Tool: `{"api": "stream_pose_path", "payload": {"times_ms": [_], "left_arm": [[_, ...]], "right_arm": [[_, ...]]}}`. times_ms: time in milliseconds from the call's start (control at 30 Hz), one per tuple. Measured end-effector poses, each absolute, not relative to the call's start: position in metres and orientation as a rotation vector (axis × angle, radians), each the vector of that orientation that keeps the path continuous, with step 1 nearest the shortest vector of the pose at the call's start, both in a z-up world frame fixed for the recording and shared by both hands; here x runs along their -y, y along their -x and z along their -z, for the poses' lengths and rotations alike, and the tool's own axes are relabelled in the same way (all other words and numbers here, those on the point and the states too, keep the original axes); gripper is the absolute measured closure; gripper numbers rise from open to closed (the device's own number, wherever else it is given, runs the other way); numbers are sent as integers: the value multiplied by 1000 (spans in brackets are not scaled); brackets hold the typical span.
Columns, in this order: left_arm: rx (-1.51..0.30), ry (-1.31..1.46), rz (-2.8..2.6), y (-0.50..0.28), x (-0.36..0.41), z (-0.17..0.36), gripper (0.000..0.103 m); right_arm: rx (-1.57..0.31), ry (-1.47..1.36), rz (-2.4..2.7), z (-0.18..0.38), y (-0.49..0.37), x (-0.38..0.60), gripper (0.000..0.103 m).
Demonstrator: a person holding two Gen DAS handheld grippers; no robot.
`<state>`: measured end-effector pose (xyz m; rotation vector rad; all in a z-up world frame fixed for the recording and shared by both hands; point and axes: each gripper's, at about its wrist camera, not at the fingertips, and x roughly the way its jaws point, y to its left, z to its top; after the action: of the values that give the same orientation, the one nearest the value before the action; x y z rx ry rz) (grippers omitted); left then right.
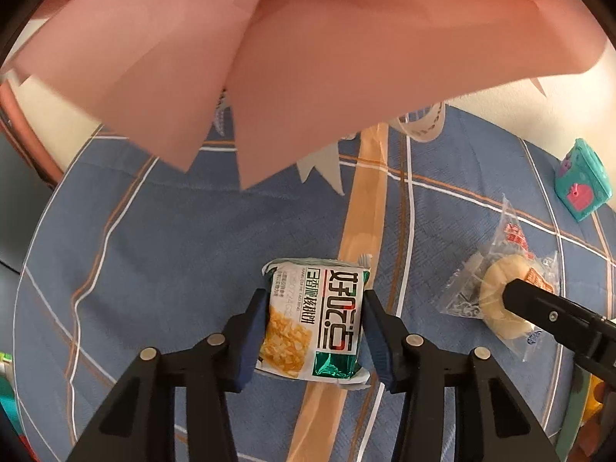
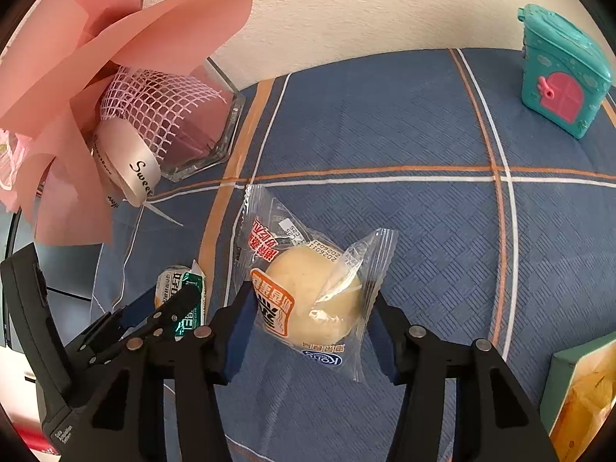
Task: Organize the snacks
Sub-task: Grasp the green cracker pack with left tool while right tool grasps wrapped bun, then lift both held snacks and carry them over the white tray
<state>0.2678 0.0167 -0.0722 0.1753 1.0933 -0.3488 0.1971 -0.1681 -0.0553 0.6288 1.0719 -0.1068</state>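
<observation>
Snacks both sit on the blue plaid table: left gripper (image 1: 313, 323) fingers pinch the foil cracker pack (image 1: 313, 321), right gripper (image 2: 310, 310) fingers straddle the wrapped bun (image 2: 313, 302), touching its film. Both look light; foil's slippery, bun's squishy, so grip mid-body gently.

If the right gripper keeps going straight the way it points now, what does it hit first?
The clear-wrapped round bun already sits between the right gripper fingers, so pushing on would meet the bun, then press it into the blue checked cloth beneath. How much gap remains under the fingertips is unclear.
</observation>
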Motion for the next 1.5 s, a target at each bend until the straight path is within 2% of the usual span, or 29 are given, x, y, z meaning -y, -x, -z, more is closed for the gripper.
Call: {"api": "stream_pose_path", "payload": {"times_ms": [400, 800, 1500], "left_arm": [[-1118, 21, 303, -214, -32, 65, 52], [-1084, 44, 302, -128, -28, 16, 52], [-993, 61, 331, -35, -20, -15, 52]], "right_arm": [[-1067, -664, 92, 38, -143, 168, 48], [-1020, -570, 130, 0, -72, 147, 48], [-942, -443, 237, -33, 39, 132, 48]]}}
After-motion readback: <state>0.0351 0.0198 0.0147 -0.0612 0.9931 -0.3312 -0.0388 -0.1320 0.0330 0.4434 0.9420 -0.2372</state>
